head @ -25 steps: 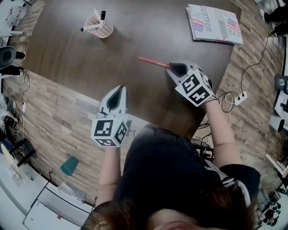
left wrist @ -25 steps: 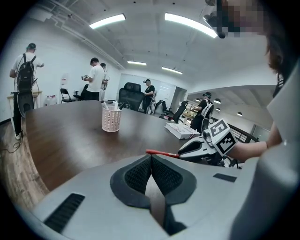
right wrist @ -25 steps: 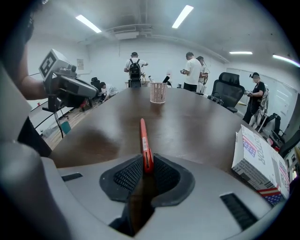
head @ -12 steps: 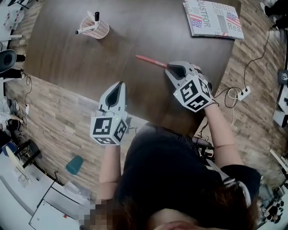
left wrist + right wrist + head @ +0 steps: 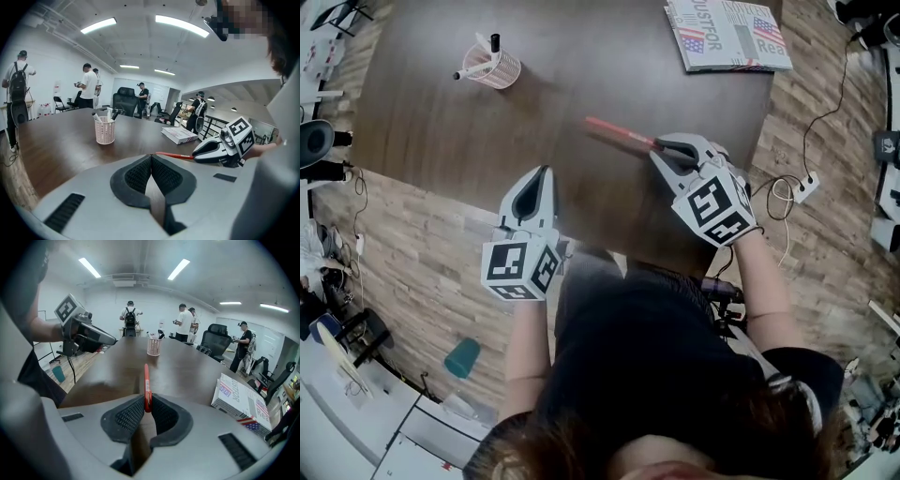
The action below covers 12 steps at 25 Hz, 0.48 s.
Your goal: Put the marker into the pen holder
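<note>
**Red marker pinched in my right tongs**

My right tongs (image 5: 658, 145) (image 5: 146, 401) are closed to a narrow gap on the red marker (image 5: 619, 131) (image 5: 146, 378). Both pads press its near end, and the rest sticks out ahead over the dark table (image 5: 581, 75). It points towards the pink mesh pen holder (image 5: 492, 70) (image 5: 153, 347), which stands well apart at the far left with markers in it. My left tongs (image 5: 546, 172) (image 5: 151, 157) sit at the table's near edge, jaws together on nothing.
</note>
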Each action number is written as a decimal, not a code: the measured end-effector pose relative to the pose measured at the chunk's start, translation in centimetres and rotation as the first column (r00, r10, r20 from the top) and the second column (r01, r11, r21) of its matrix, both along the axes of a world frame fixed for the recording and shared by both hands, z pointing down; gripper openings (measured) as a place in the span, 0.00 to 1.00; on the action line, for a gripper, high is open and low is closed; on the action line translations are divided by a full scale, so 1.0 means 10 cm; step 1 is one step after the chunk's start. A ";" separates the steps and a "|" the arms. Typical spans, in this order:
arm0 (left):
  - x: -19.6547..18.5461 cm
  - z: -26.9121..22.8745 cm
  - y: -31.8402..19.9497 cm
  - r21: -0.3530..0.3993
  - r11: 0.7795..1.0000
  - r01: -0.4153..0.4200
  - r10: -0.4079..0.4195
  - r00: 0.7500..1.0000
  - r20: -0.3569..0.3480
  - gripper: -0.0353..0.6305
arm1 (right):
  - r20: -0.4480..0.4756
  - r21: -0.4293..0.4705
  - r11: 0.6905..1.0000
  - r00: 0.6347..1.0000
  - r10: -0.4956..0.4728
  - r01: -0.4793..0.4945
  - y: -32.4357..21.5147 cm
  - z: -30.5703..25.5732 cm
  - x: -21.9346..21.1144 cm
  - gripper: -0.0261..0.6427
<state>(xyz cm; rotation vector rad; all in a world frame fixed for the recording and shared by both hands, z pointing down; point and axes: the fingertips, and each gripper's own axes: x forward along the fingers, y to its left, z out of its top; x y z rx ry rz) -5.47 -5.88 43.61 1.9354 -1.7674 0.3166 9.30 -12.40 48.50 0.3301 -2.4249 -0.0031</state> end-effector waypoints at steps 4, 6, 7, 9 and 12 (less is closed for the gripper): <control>-0.05 -0.10 -0.12 0.034 0.999 -0.036 0.036 0.999 -0.001 0.09 | 0.011 0.006 0.998 0.998 0.064 -0.064 0.03 -0.20 0.11 0.14; -0.09 -0.16 -0.18 0.052 0.997 -0.061 0.061 0.998 0.000 0.09 | 0.022 -0.002 0.995 0.994 0.104 -0.104 0.05 -0.31 0.14 0.14; -0.13 -0.18 -0.21 0.058 0.996 -0.073 0.073 0.997 0.001 0.09 | 0.029 -0.008 0.992 0.992 0.125 -0.125 0.06 -0.36 0.15 0.14; -0.21 -0.22 -0.26 0.068 0.993 -0.093 0.093 0.996 -0.002 0.09 | 0.035 -0.014 0.986 0.986 0.165 -0.164 0.07 -0.46 0.14 0.14; -0.36 -0.27 -0.35 0.084 0.989 -0.124 0.126 0.992 -0.018 0.09 | 0.010 0.008 0.977 0.977 0.211 -0.211 0.09 -0.59 0.09 0.14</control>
